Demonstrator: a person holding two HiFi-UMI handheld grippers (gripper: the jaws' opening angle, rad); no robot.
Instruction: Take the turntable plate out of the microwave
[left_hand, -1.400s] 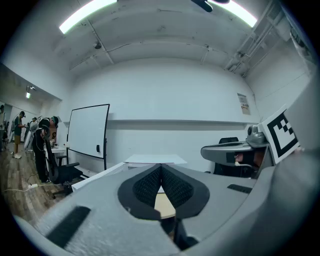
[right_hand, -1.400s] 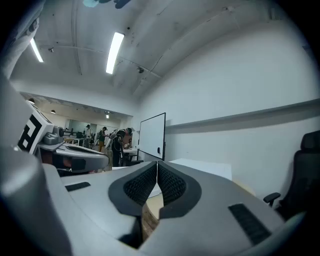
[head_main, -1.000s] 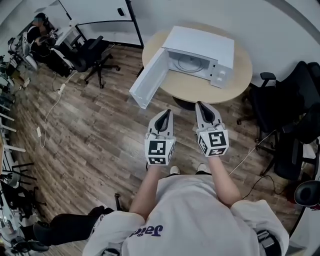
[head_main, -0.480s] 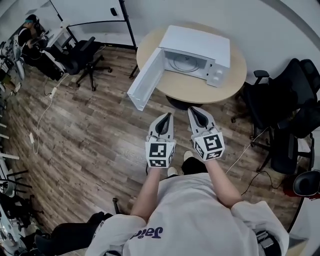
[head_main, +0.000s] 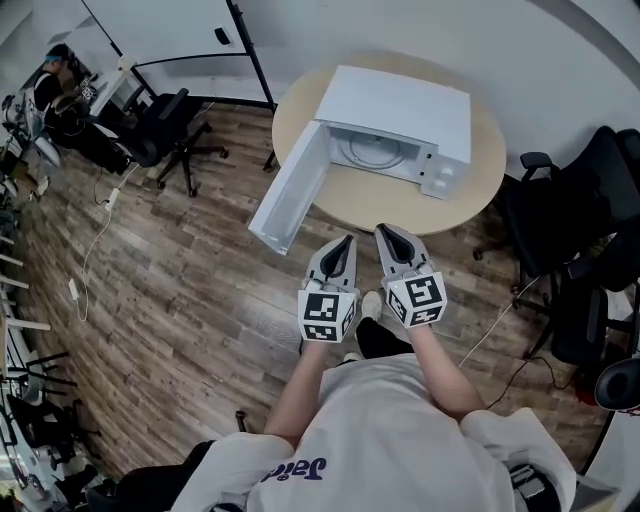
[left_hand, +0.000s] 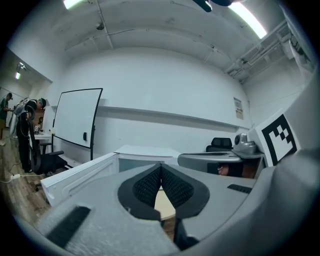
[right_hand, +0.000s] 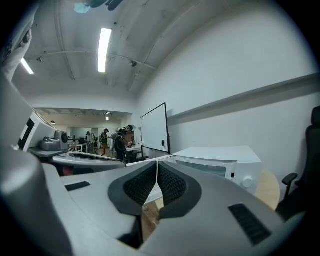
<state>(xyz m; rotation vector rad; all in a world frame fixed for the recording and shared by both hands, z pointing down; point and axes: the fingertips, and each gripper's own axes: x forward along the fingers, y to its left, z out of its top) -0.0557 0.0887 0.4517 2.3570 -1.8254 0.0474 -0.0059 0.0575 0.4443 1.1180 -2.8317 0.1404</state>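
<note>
The turntable plate (head_main: 378, 152) lies inside the white microwave (head_main: 400, 100). The microwave stands on the round desk (head_main: 375, 192), nearer its far edge, with its door (head_main: 290, 185) swung wide open to my left. I hold my left gripper (head_main: 345, 242) and right gripper (head_main: 384, 231) side by side just short of the desk's near edge, above the wooden floor (head_main: 190, 290), both pointing toward the microwave. Each has its jaws pressed together with nothing between them.
</note>
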